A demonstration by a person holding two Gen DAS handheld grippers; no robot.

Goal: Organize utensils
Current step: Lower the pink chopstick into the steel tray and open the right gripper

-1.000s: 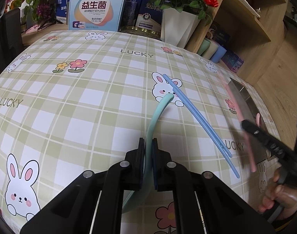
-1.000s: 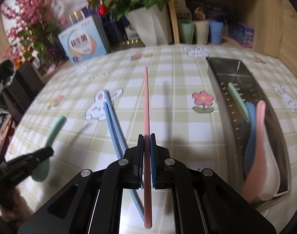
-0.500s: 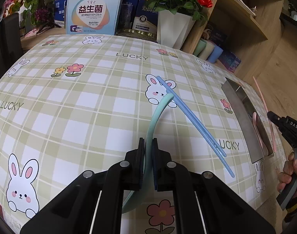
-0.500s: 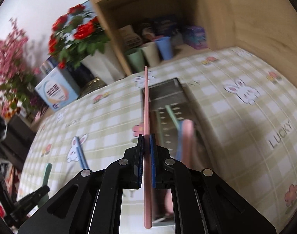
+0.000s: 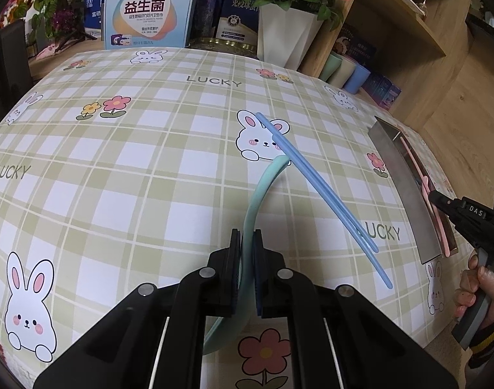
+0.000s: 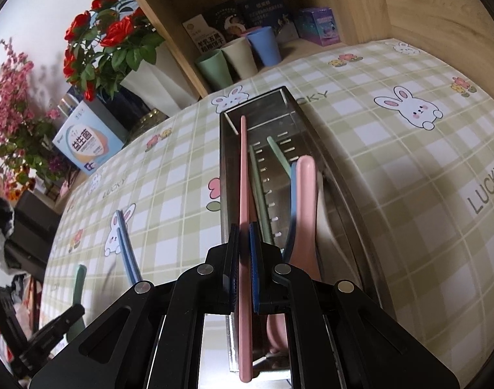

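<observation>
My left gripper point(image 5: 246, 243) is shut on the handle of a mint green spoon point(image 5: 258, 191), held just above the tablecloth. Two blue chopsticks point(image 5: 321, 191) lie on the cloth beside it, also in the right wrist view point(image 6: 125, 243). My right gripper point(image 6: 244, 236) is shut on a pink chopstick point(image 6: 243, 175) and holds it lengthwise over the steel utensil tray point(image 6: 311, 120). The tray holds green chopsticks point(image 6: 259, 184), a blue spoon point(image 6: 292, 201) and a pink spoon point(image 6: 305, 201). The tray point(image 5: 399, 181) and right gripper point(image 5: 467, 217) show at the right of the left wrist view.
A white vase of red roses point(image 5: 289, 32), boxes point(image 5: 146, 13) and a wooden shelf with three cups point(image 6: 237, 55) stand along the table's far edge. The tray sits near the table's right edge.
My right gripper has carried the pink chopstick from over the cloth to over the tray and lowered it along the tray. My left gripper has barely moved.
</observation>
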